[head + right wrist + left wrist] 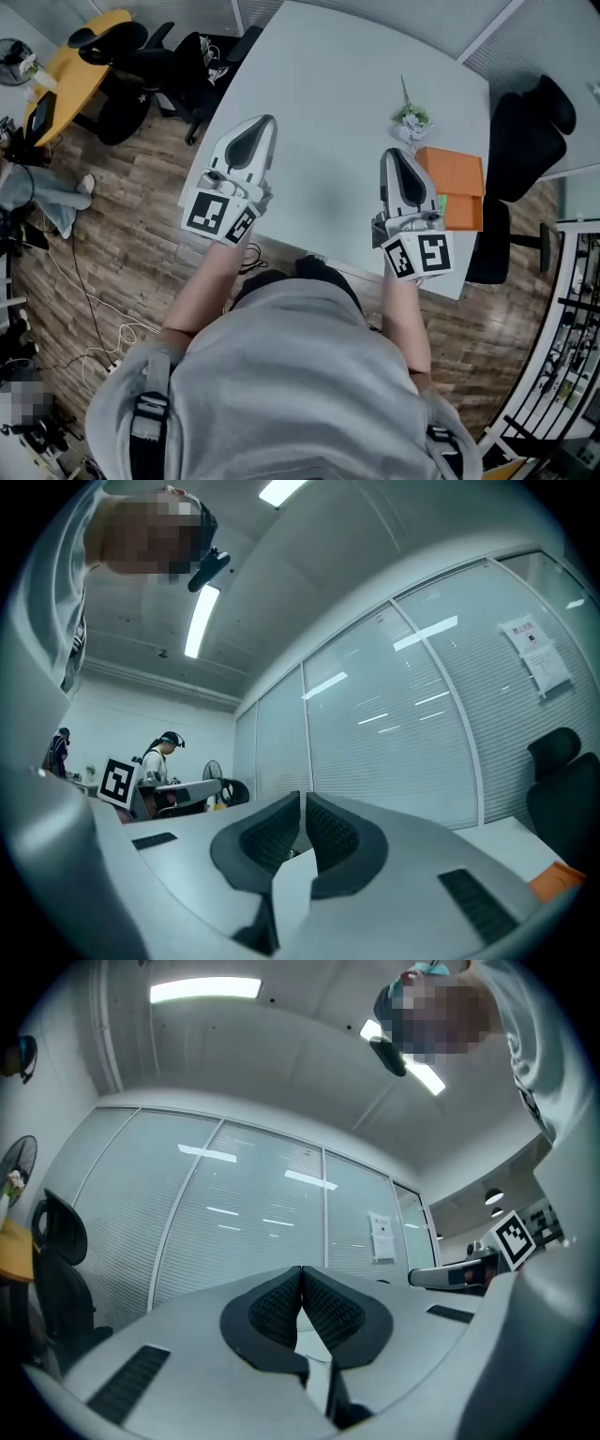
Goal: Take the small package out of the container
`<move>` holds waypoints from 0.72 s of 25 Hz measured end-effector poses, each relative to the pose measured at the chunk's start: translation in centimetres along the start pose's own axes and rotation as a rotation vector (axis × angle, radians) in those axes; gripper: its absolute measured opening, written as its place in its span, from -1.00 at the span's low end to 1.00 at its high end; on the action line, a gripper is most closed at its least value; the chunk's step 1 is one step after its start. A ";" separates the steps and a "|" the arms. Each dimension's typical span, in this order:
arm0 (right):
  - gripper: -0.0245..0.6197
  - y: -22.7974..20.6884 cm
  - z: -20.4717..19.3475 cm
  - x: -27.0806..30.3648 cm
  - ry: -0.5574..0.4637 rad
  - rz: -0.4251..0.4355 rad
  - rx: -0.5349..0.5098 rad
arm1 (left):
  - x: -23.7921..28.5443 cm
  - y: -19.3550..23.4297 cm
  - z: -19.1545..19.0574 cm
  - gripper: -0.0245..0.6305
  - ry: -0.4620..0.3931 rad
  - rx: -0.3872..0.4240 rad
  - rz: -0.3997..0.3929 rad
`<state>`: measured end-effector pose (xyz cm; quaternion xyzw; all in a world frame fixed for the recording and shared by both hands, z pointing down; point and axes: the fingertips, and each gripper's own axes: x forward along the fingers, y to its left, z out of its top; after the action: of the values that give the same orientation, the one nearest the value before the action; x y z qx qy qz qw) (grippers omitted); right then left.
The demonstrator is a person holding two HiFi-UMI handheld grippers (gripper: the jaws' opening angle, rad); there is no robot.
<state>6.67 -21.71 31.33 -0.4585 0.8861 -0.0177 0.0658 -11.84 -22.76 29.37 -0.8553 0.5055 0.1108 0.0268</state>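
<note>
An orange container (456, 186) lies on the white table (328, 112) near its right edge, and a bit of green (441, 202) shows at the container's left side. A corner of the orange container (560, 877) also shows low right in the right gripper view. My right gripper (392, 154) hovers just left of the container, shut, nothing between its jaws (302, 797). My left gripper (266, 120) is held over the table's left part, also shut and empty (302, 1269). Both gripper views point up at glass walls and ceiling.
A small flower vase (411, 124) stands just behind the container. A black office chair (525, 131) sits at the table's right side, and more chairs (150, 66) and a yellow table (70, 75) at the far left. Another person (164, 757) stands in the background.
</note>
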 end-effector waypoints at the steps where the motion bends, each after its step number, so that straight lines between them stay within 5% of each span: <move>1: -0.76 -0.6 0.0 0.5 0.001 0.007 0.003 | 0.7 0.2 -0.1 -0.87 -0.004 -0.003 0.006; 7: -0.76 -4.0 -0.2 2.3 0.001 0.004 0.021 | 4.5 0.6 -1.2 -0.87 0.012 -0.011 0.024; 18: -0.76 -6.1 -0.7 3.6 -0.005 -0.109 0.033 | 8.4 2.0 -2.8 -0.87 0.054 -0.019 -0.062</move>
<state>9.44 -28.17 32.24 -0.5051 0.8591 -0.0348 0.0745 -9.21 -31.35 30.43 -0.8735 0.4780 0.0916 0.0086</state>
